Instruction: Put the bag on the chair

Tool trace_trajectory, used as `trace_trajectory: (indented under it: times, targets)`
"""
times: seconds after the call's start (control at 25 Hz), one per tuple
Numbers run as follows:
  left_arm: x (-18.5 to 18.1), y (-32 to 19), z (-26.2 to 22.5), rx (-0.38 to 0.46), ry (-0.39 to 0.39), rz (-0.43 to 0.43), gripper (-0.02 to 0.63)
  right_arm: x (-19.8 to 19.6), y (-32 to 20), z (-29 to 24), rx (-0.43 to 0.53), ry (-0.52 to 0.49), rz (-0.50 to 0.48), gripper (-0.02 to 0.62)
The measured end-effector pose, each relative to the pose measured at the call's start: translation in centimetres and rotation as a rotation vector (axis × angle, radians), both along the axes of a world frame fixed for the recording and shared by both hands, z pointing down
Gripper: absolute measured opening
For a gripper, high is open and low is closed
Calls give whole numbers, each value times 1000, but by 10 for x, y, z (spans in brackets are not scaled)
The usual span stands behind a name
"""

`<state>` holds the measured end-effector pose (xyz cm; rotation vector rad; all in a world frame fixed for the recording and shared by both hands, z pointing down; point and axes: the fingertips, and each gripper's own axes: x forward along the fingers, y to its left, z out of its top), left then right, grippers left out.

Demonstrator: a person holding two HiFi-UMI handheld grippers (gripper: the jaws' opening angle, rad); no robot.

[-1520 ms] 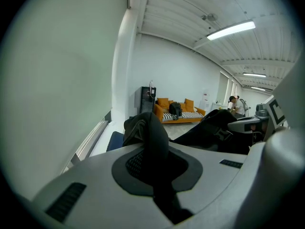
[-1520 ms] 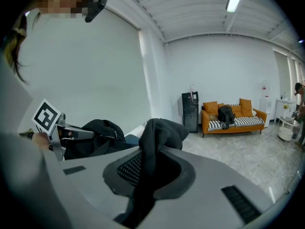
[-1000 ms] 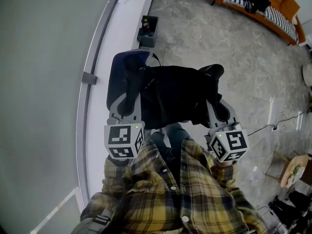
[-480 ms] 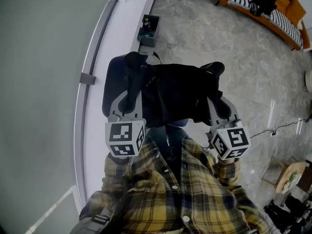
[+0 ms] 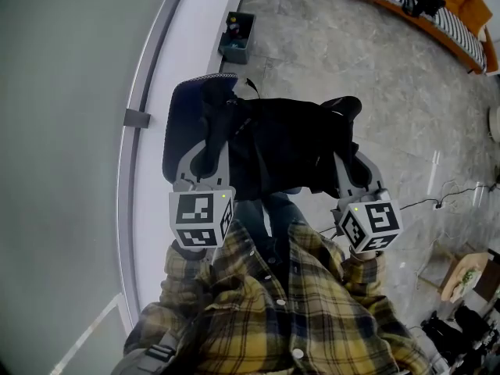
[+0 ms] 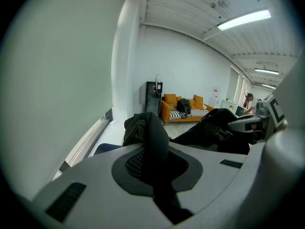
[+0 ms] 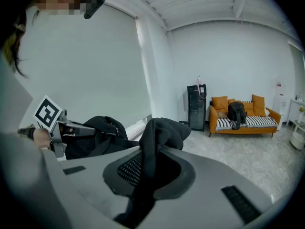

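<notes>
Bag: black floppy bag (image 5: pixel 285 151), strung up between the two tongs right in front of the person. It's not set down anywhere that I can see.
Left tongs: left tongs (image 5: pixel 212 135) are squeezed nearly together on a bunched fold of the bag, with cloth poking up between the jaws.
Right tongs: right tongs (image 5: pixel 348 162) are doing the same, pinching a wad of the bag's fabric at the other end.
Chair: dark blue chair (image 5: pixel 183 123) by the wall. Only the bag's left end overlaps it from above, and the rest hangs out over the floor (image 5: pixel 375 76).
Done so far: I'd say the pickup and the carry are done, since the bag is gripped at both ends and is up at the chair.
Left to do: shift it further over the seat, lower it, then open both tongs.
Can't tell: whether the bag's underside is brushing the seat, because the bag itself hides that spot.
Rough progress: past halfway I reckon, but the actual put-down hasn't happened.
</notes>
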<state>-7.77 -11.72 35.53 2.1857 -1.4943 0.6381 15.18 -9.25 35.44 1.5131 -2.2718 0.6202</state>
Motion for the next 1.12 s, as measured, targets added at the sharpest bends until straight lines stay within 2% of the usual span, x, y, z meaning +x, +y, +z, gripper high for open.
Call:
trace_trajectory:
  times: [0.48, 1.12]
  targets:
    - [-2, 14, 66, -84, -58, -2, 35, -4, 2, 74, -83, 31, -26, 43]
    - [-11, 12, 193, -180, -92, -71, 35, -15, -5, 206, -226, 67, -53, 43]
